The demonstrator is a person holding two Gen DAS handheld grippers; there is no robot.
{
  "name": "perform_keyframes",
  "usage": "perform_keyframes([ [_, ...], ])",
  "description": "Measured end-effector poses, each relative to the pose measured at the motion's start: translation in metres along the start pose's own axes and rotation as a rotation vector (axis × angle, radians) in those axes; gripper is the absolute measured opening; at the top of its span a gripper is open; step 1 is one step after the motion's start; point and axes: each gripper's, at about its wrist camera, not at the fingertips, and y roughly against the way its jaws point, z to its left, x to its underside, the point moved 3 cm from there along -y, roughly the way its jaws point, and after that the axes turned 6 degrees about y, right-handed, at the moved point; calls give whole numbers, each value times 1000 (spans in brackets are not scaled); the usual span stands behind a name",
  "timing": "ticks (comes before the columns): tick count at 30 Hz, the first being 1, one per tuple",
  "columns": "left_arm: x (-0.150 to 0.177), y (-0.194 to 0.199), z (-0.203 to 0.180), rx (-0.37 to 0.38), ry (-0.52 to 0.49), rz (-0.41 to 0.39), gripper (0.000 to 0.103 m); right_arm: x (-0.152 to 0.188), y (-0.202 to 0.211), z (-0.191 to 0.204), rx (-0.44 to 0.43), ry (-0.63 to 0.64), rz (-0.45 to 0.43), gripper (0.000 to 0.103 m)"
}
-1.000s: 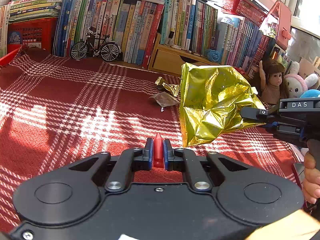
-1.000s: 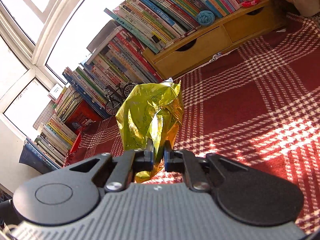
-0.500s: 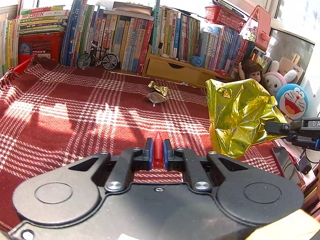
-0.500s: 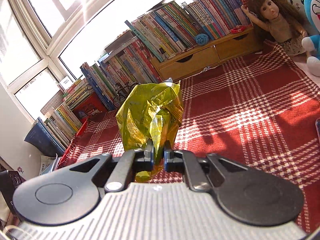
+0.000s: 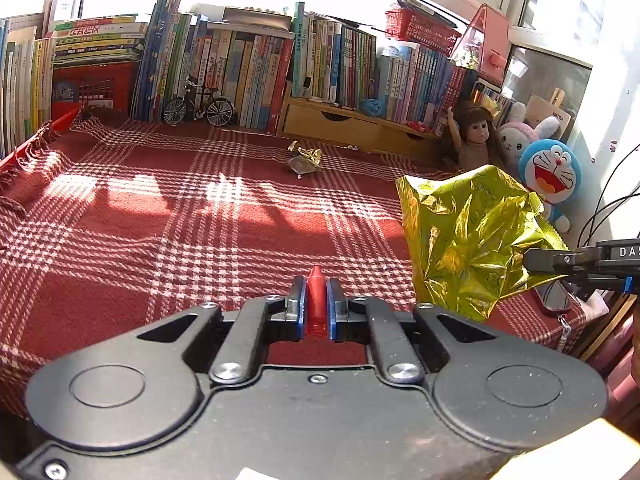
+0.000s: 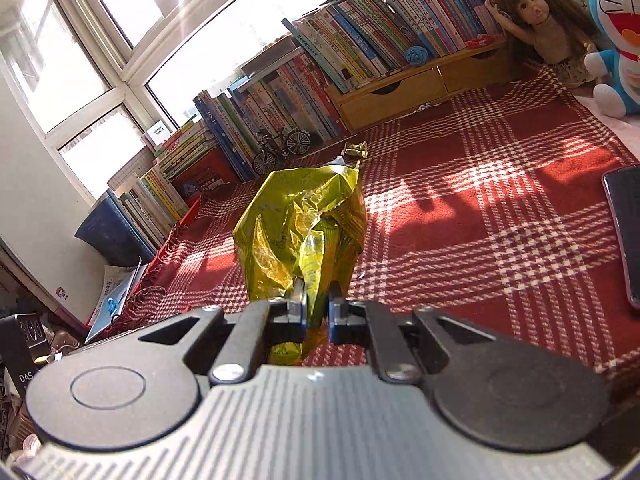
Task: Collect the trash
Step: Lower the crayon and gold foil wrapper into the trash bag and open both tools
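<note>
Foil bag (image 6: 304, 236): shiny yellow-gold
Blanket (image 5: 200, 216): red with white plaid
Piece in left tool (image 5: 316, 306): red
Tool pads (image 5: 298, 310): blue
Plush (image 5: 550, 174): blue, white

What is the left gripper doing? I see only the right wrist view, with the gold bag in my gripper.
Observer: The left gripper is shut on a red crayon.
Operator: Is more trash left?
Observer: Yes. Beside the gold wrapper lies a grey wrapper.
Operator: Where do I grip?
Observer: The right gripper pinches the bag at a side edge, and nearly all of the bag sticks out beyond it.
</note>
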Motion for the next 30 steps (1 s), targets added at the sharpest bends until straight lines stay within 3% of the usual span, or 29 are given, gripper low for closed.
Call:
perform_keyframes([
  [10,57,37,8,-12,-12,55,10,57,8,31,-16,110,111,15],
  [22,142,11,37,-65,28,308,10,141,-36,48,3,174,352,14],
  [30,179,-12,45,-70,38,431,10,170,-59,57,63,233,453,14],
])
